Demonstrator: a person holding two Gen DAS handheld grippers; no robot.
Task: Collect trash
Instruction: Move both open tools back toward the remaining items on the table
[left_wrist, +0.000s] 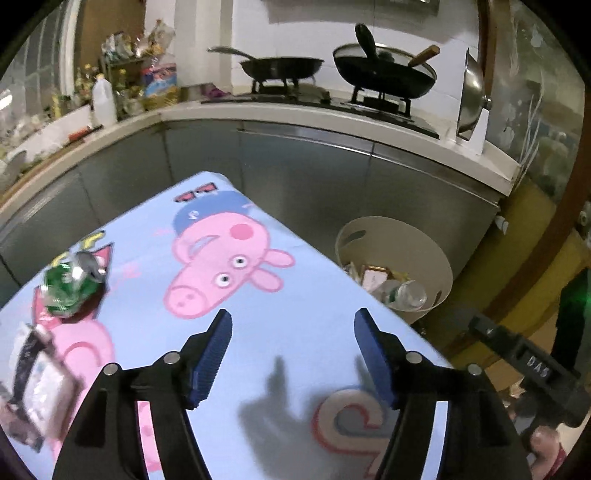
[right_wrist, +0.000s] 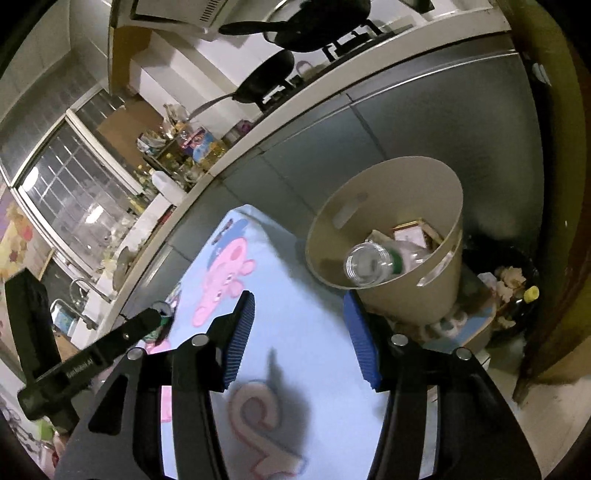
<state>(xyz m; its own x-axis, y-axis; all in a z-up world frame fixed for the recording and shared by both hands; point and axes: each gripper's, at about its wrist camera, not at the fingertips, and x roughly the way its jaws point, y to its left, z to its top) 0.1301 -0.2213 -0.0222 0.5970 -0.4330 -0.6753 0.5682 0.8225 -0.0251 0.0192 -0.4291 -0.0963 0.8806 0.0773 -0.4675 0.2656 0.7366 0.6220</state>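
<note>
A crushed green can (left_wrist: 74, 286) lies at the left of a table covered with a light-blue cartoon-pig cloth (left_wrist: 295, 266). A crumpled packet (left_wrist: 40, 384) lies blurred at the cloth's left edge. My left gripper (left_wrist: 293, 317) hangs open above the cloth with nothing between its blue pads. A beige bin (right_wrist: 369, 192) stands beside the table's right edge and holds a clear plastic bottle (right_wrist: 373, 264) and a small box. My right gripper (right_wrist: 298, 297) is open and empty, close in front of the bin. In the right wrist view the can (right_wrist: 162, 314) is partly hidden behind the left tool.
A kitchen counter (left_wrist: 332, 122) with grey cabinet fronts runs behind the table and carries a stove with two black pans (left_wrist: 384, 74). Bottles and packets crowd the counter's left end. A dark bag of rubbish (right_wrist: 513, 288) sits on the floor right of the bin.
</note>
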